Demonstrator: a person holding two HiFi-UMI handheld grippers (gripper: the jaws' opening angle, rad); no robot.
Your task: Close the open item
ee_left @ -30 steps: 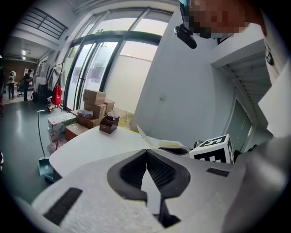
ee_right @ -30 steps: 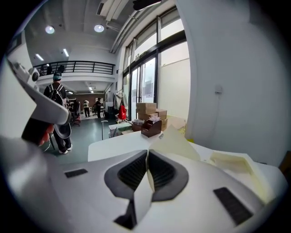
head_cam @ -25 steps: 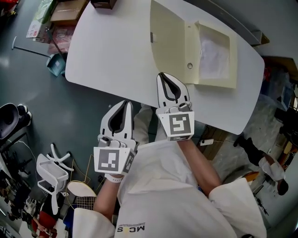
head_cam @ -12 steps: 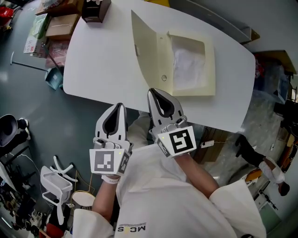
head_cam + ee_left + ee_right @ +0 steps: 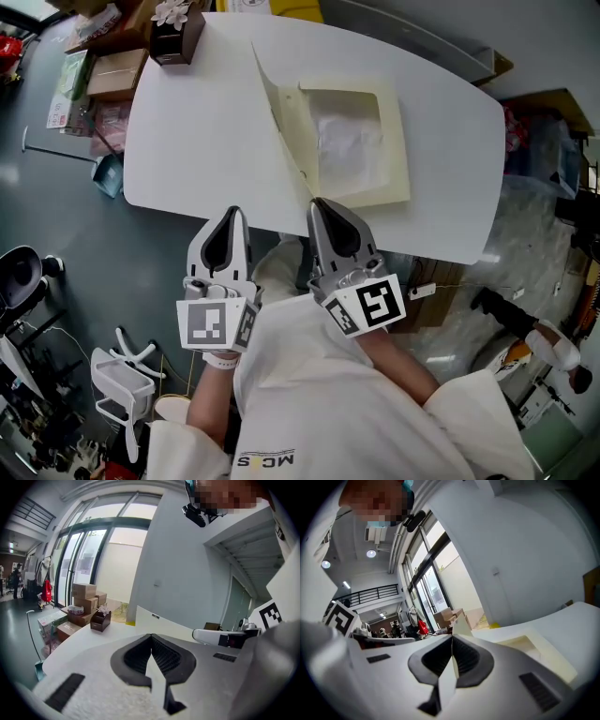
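A cream cardboard box (image 5: pixel 395 141) lies on the white table (image 5: pixel 187 122) with white tissue paper (image 5: pixel 345 139) inside. Its lid (image 5: pixel 279 98) stands almost upright along the box's left side. My right gripper (image 5: pixel 319 204) is shut, and its tips sit at the lid's near corner; whether they pinch the card I cannot tell. In the right gripper view the lid (image 5: pixel 461 624) rises just past the shut tips (image 5: pixel 452 637), with the box (image 5: pixel 534 648) to the right. My left gripper (image 5: pixel 232 215) is shut and empty, hanging off the table's front edge. The left gripper view shows its closed jaws (image 5: pixel 151 635).
A small brown holder with white flowers (image 5: pixel 172 28) stands at the table's far left corner. Cardboard boxes (image 5: pixel 117 66) and a blue dustpan (image 5: pixel 108 173) lie on the floor to the left. A white rack (image 5: pixel 122 380) stands at the lower left.
The lid has swung up from lying flat open on the table to nearly upright. My right gripper stayed at the lid's near edge as it rose. The left gripper kept its place.
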